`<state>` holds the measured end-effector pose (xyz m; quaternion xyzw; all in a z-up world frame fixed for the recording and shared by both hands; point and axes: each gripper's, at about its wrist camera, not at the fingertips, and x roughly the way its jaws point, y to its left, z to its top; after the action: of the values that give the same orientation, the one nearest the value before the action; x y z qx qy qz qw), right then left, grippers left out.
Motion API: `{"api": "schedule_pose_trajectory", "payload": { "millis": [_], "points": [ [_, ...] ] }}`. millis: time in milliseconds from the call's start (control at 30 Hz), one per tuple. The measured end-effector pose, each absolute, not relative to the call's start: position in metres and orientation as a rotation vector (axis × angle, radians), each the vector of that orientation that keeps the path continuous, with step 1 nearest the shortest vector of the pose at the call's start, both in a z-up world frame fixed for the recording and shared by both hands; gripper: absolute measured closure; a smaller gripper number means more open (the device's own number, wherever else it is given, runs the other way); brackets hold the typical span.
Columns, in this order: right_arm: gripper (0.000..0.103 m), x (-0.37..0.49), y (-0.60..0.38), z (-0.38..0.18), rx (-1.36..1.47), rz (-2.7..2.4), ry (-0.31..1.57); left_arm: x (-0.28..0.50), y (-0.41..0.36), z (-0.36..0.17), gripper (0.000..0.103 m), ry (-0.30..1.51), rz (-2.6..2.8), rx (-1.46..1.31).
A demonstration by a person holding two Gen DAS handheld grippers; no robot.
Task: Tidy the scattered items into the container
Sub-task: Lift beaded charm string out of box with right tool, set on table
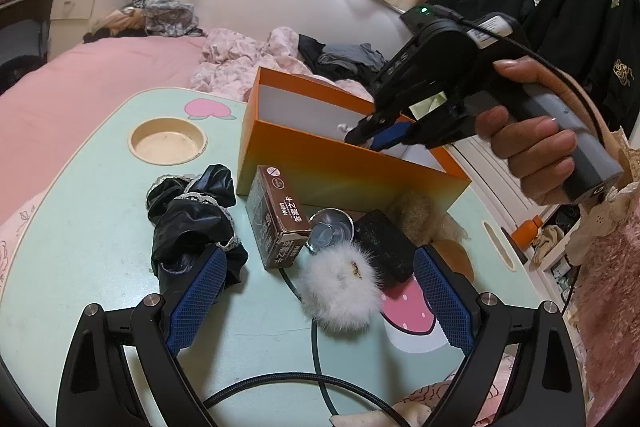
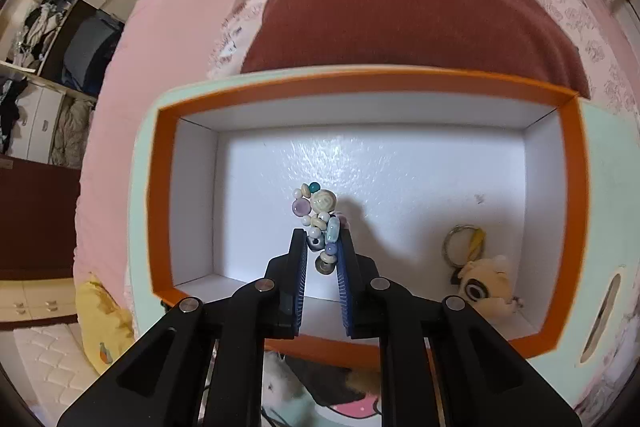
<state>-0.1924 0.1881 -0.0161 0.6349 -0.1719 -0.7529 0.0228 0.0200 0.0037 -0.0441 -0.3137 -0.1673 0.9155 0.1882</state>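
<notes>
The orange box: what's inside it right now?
Inside the orange box: a plush keychain in one corner, and a beaded bracelet pinched in the right claw above the white floor. The near wall's inner foot is hidden.

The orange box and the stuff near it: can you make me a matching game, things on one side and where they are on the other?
Things:
1. bead bracelet
2. plush keychain
3. white pompom
4. brown card box

Places:
A. lying inside the orange box, in its right corner
B. standing on the table just in front of the orange box
C. pinched between the right gripper fingers, over the box
D. on the table between the open left gripper fingers

Pairs: 1-C, 2-A, 3-D, 4-B
</notes>
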Motion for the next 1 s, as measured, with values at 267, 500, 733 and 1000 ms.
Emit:
{"api": "schedule_pose_trajectory", "payload": {
  "millis": [267, 500, 733, 1000],
  "points": [
    [0.088, -0.155, 0.19, 0.021, 1.736, -2.398, -0.549, 0.021, 0.005, -0.043, 0.008, -0.476, 2.574, -0.882],
    [0.087, -0.091, 0.191, 0.013, 1.582, -2.389, -0.575, 0.022, 0.004, -0.041, 0.008, -0.481, 2.575, -0.879],
    [0.087, -0.057, 0.188, -0.02, 1.573, -2.479, -0.534, 0.018, 0.032, -0.038, 0.008, -0.486, 2.584, -0.867],
    [0.042, -0.026, 0.188, -0.011, 1.289, -2.709, -0.54, -0.003, 0.037, -0.031, 0.008, -0.485, 2.583, -0.887]
  ]
}}
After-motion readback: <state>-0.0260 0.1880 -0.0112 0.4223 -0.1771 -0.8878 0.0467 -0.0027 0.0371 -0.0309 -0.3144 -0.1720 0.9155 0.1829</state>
